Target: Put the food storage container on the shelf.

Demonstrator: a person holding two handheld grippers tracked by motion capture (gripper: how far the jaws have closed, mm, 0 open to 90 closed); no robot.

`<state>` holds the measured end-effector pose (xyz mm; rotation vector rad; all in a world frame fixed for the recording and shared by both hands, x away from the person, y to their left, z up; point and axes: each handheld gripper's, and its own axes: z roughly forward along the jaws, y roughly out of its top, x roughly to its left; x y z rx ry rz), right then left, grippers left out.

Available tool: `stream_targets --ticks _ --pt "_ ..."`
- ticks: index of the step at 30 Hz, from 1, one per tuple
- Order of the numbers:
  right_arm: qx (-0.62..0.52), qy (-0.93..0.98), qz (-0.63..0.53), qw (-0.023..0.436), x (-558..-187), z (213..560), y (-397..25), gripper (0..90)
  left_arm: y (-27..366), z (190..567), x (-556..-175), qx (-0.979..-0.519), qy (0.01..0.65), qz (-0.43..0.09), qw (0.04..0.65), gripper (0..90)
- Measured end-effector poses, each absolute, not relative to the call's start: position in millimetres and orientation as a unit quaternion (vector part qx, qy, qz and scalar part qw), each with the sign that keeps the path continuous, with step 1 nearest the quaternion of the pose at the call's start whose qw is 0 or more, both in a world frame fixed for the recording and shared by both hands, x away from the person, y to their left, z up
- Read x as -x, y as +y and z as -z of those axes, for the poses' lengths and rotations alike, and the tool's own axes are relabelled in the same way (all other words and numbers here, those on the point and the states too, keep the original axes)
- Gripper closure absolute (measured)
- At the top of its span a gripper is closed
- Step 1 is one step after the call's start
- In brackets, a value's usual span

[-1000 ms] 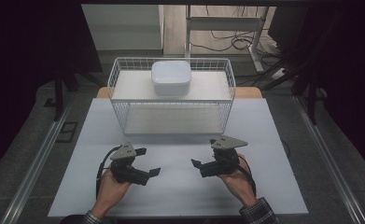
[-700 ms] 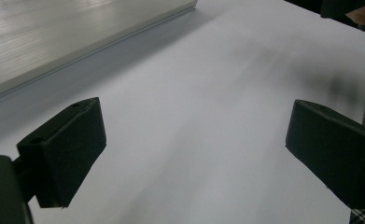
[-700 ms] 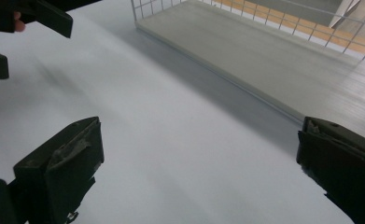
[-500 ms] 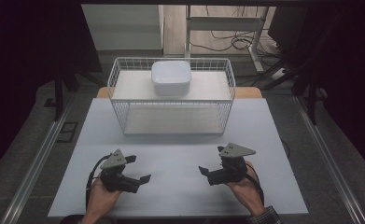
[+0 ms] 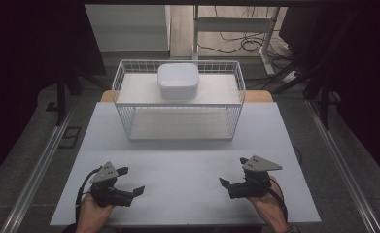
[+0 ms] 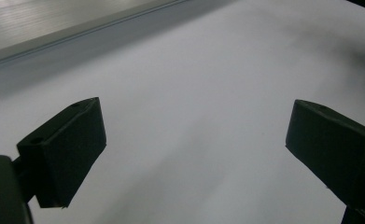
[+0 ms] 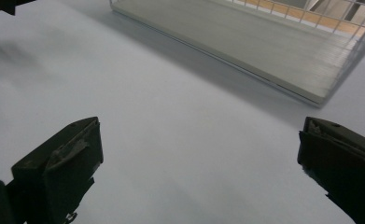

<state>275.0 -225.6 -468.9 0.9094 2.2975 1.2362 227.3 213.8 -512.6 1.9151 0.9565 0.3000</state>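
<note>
My left gripper rests low over the white table near its front left, held in a hand, open with nothing between its fingers. The right gripper sits at the front right, also open and empty. Both point inward toward the table's middle. In the left gripper view the two black jaws stand wide apart around the gripper's middle, with bare table between them. The right gripper view shows the same wide gap, with the wire rack's lower board beyond it.
A white wire rack with two board shelves stands at the table's far side. A white square bowl sits on its upper shelf. Metal rails run along both sides of the table on the floor, and cables lie behind.
Both hands have drawn back toward the table's near edge and spread outward, the left to the left and the right to the right. Both grippers stayed open.
</note>
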Motion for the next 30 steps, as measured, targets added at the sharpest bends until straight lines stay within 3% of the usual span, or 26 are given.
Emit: stream_targets --ticks 30 --pt "-0.385 0.809 -0.391 0.209 -248.1 490.8 -274.9 0.0 261.6 528.9 -204.5 -0.762 0.454 -0.140 0.439 4.6"
